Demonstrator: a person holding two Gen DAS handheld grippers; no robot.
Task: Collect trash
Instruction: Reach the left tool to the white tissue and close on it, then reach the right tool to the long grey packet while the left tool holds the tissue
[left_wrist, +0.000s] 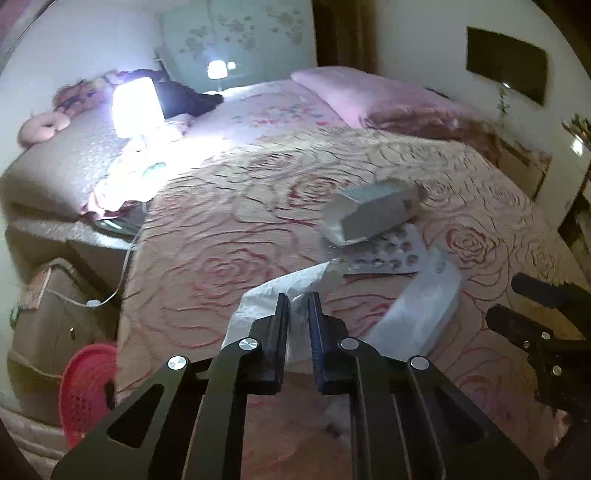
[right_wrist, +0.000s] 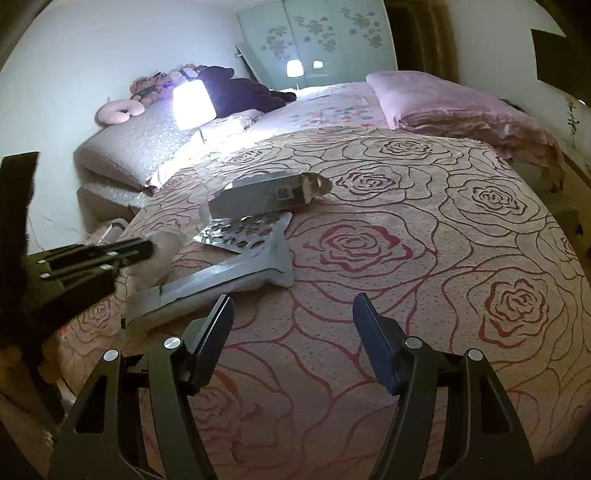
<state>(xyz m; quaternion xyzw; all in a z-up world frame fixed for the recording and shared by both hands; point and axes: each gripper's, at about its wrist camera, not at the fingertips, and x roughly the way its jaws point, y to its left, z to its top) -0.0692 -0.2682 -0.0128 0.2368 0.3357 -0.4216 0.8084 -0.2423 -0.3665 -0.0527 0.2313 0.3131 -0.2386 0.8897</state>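
The left gripper (left_wrist: 299, 295) was clenched on a crumpled white tissue (left_wrist: 269, 295), held low over the near left part of the rose-patterned bedspread (right_wrist: 369, 240). Right of it lay a white wrapper (right_wrist: 221, 275), with a blister sheet (right_wrist: 245, 229) and grey carton (right_wrist: 262, 195) farther off. The right gripper (right_wrist: 293, 306) hovered released, jaws wide, touching nothing.

- On the bed (right_wrist: 406, 229) the box (right_wrist: 266, 195) lies farthest back, the blister sheet (right_wrist: 243, 232) just in front, touching it.
- The flat packet (right_wrist: 221, 280) lies nearer, before the sheet.
- The crumpled tissue (left_wrist: 280, 291) lies left of the packet.
- The lamp (right_wrist: 194, 105) and pillow (right_wrist: 436, 99) sit behind.
- The basket (left_wrist: 88, 384) stands left of the bed.
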